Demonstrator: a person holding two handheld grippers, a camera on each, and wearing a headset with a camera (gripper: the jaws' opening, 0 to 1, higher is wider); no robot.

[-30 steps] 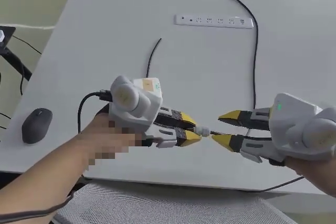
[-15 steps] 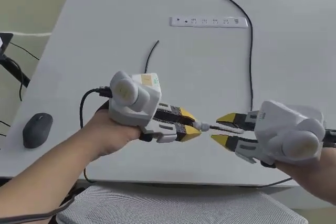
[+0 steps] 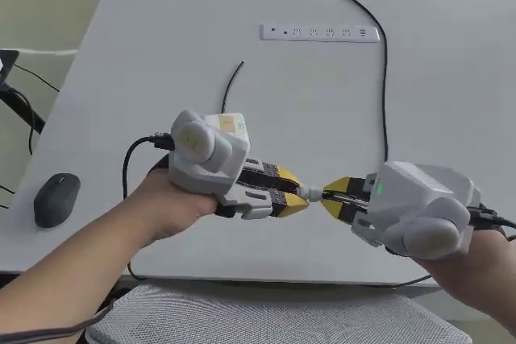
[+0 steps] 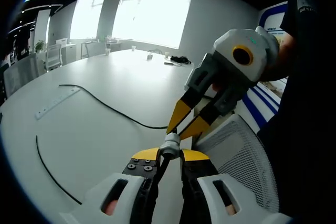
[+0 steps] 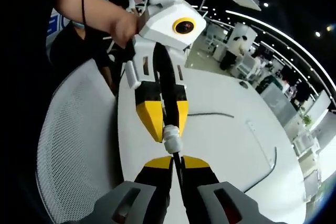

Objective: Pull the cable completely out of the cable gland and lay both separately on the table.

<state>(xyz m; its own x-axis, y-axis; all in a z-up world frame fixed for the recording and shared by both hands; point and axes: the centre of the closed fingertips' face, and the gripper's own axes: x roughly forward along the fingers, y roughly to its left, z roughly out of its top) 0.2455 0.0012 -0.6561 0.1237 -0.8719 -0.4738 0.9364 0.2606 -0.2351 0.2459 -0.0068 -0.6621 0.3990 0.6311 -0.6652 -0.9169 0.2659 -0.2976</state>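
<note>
Plainly, this is an early stage: nothing is separated yet. The small light-grey cable gland [image 3: 311, 194] sits at the tip of the left gripper [image 3: 296, 196]. That gripper's yellow-tipped jaws are pressed in on the gland, whose nose pokes out to the right.

The thin black cable [image 5: 178, 162] leaves the gland and runs straight into the right gripper [image 3: 331, 198]. In the right gripper view its jaws are drawn close with the cable pinched between them, just beside the gland. The two grippers stand tip to tip, nearly touching, with the gland between them.

In the left gripper view a dark line runs back from the gland between my left jaws. I cannot tell whether that is cable passing through the gland or only the gap.

Gland and cable are both in the air over the near edge of the white worktop [image 3: 306, 110], not resting on it.

Done, by my reading: both grips are set, one on each part.

Left to do:
- Draw the grippers apart until the cable end clears the gland.
- Set each part down on its own spot, well apart.

There is bare worktop just beyond the grippers for that. A white power strip [image 3: 318, 32] and a long black lead [image 3: 384, 78] lie farther off, and a dark computer mouse [image 3: 56, 197] sits at the near left edge. I would keep the freed cable away from that lead.
</note>
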